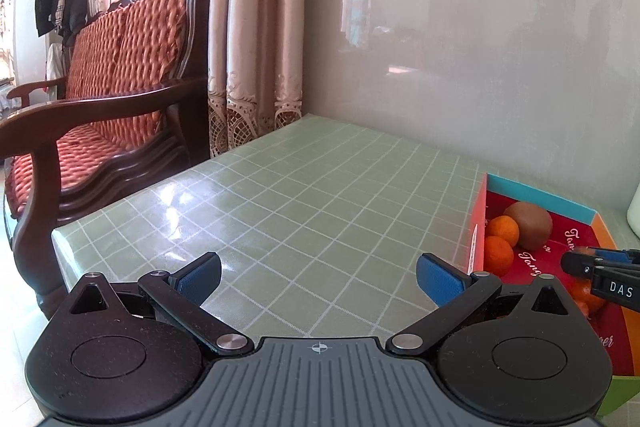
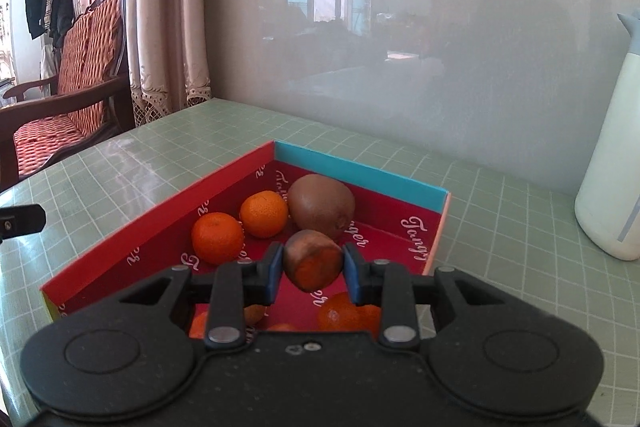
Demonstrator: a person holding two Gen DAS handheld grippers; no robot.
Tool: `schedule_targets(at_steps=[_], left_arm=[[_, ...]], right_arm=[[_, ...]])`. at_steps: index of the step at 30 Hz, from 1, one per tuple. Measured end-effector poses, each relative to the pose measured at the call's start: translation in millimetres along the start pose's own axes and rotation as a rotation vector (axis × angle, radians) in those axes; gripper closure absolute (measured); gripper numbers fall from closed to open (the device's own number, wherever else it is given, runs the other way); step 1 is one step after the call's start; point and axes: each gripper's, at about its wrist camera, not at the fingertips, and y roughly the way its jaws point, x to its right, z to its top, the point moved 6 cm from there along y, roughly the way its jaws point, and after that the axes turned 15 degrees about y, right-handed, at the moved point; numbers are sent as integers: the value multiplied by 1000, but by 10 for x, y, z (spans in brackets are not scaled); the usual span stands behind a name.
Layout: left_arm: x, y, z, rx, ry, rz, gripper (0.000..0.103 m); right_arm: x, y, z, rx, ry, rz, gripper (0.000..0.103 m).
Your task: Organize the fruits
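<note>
A shallow red box [image 2: 152,223] with a blue far wall sits on the green checked table. Inside it lie a brown kiwi [image 2: 321,207], two tangerines [image 2: 264,213] beside it, and more tangerines [image 2: 344,313] near the front. My right gripper [image 2: 313,269] is shut on a small brown, orange-tinged fruit [image 2: 313,265], held above the box floor in front of the kiwi. In the left wrist view, my left gripper [image 1: 318,277] stands open over bare table, left of the box [image 1: 478,227]. The right gripper's tip [image 1: 576,263] shows over the box there.
A tall white bottle [image 2: 610,171] stands on the table right of the box. A glossy grey wall backs the table. A wooden sofa with orange cushions [image 1: 108,99] and curtains [image 1: 256,39] lie beyond the table's left edge [image 1: 132,199].
</note>
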Motion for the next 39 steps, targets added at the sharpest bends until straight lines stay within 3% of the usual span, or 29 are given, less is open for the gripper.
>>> schedule_targets(at_steps=[11, 13, 15, 17, 20, 28, 34, 39], left_arm=[[24, 6, 8, 2, 2, -1, 0], [47, 6, 12, 1, 3, -3, 0], [74, 11, 18, -1, 1, -8, 0], [118, 8, 22, -2, 1, -15, 0], [209, -7, 44, 4, 12, -26, 0], [560, -143, 103, 55, 101, -65, 0], [773, -421, 27, 81, 160, -176, 0], [906, -666, -254, 56, 200, -239, 0]], right_arm=[[-56, -156, 20, 22, -30, 42, 66], [-52, -201, 22, 26, -38, 36, 61], [-33, -254, 19, 33, -44, 20, 44], [-6, -327, 10, 47, -48, -3, 35], [63, -422, -3, 52, -41, -39, 34], [325, -741, -170, 58, 64, -177, 2], [411, -1083, -457, 45, 172, -227, 0], [365, -1375, -707, 47, 197, -272, 0]])
